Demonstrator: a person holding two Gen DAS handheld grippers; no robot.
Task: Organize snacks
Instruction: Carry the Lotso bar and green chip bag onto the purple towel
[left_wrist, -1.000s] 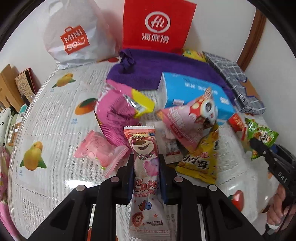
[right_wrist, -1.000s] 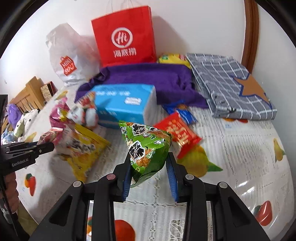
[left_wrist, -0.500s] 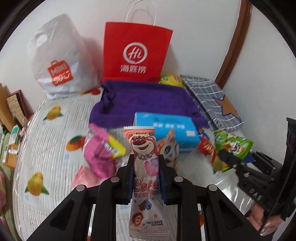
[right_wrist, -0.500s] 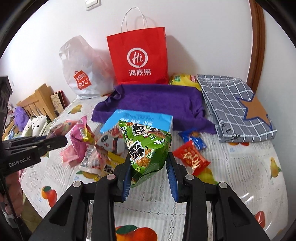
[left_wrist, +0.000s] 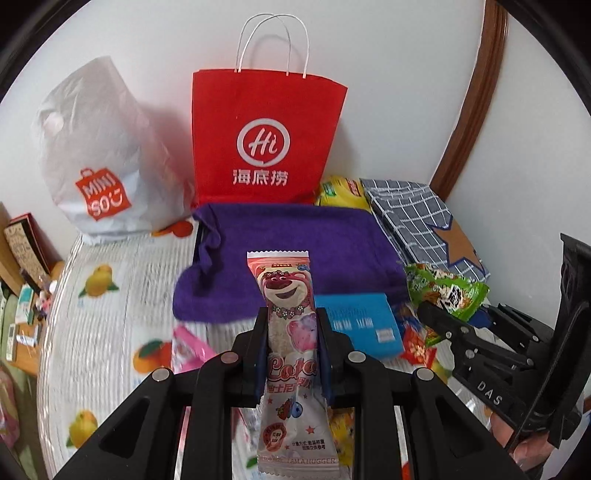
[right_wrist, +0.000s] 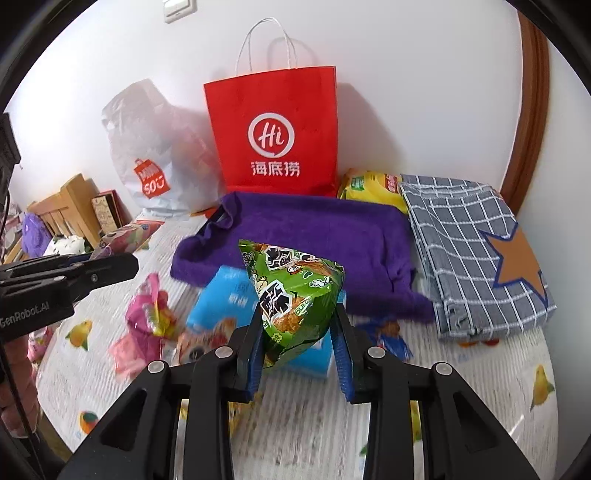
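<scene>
My left gripper (left_wrist: 291, 332) is shut on a long pink bear-print snack pack (left_wrist: 286, 295) and holds it upright, high above the table. My right gripper (right_wrist: 297, 332) is shut on a green triangular snack bag (right_wrist: 291, 291), also lifted; the bag shows in the left wrist view (left_wrist: 447, 291) too. A red paper bag (left_wrist: 266, 136) stands open against the wall behind a purple towel (left_wrist: 295, 247). Loose snacks lie below: a pink bag (right_wrist: 147, 317), a blue box (right_wrist: 221, 295) and a red packet (left_wrist: 417, 345).
A white plastic shopping bag (left_wrist: 99, 155) stands left of the red bag. A yellow pack (right_wrist: 369, 184) and a folded grey checked cloth (right_wrist: 472, 251) lie at the back right. Wooden items (right_wrist: 70, 210) stand beyond the table's left edge.
Both grippers have risen and drawn back from the snack pile with their packs. The red bag and towel now fill the centre of both views.
</scene>
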